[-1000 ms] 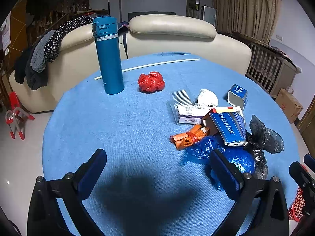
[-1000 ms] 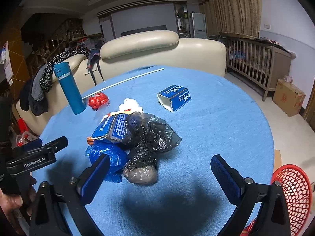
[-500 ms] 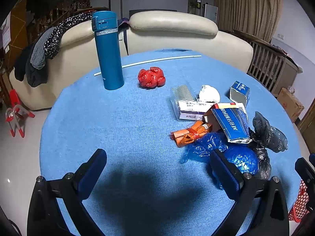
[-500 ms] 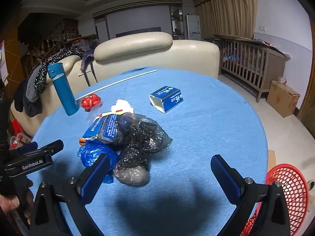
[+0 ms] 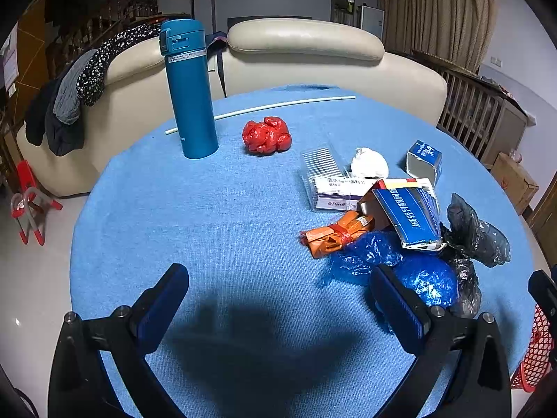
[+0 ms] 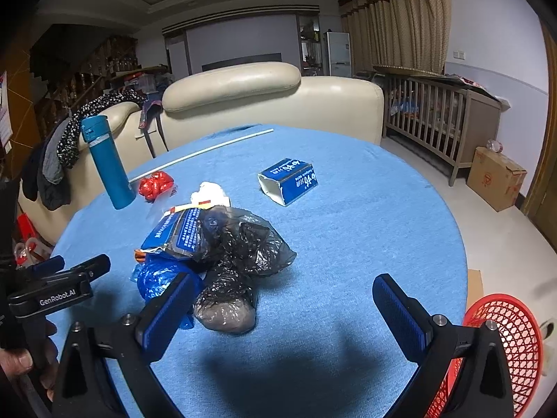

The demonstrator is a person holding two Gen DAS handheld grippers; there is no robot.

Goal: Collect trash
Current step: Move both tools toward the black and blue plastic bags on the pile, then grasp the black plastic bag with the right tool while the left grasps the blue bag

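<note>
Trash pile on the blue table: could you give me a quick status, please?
Left gripper open, empty. Right gripper open, empty. Trash pile uncollected on table; red basket off the table edge. Nothing blocking.

— What couldn't you make out?
— The red basket (image 6: 501,345) was cut off at the frame's bottom edge, beyond the table's (image 6: 365,244) right edge.
— And the pile?
— The orange packet (image 5: 336,237) ran partly under the blue carton (image 5: 409,217). The print on the purple-and-white box (image 5: 336,193) was too small to read.
</note>
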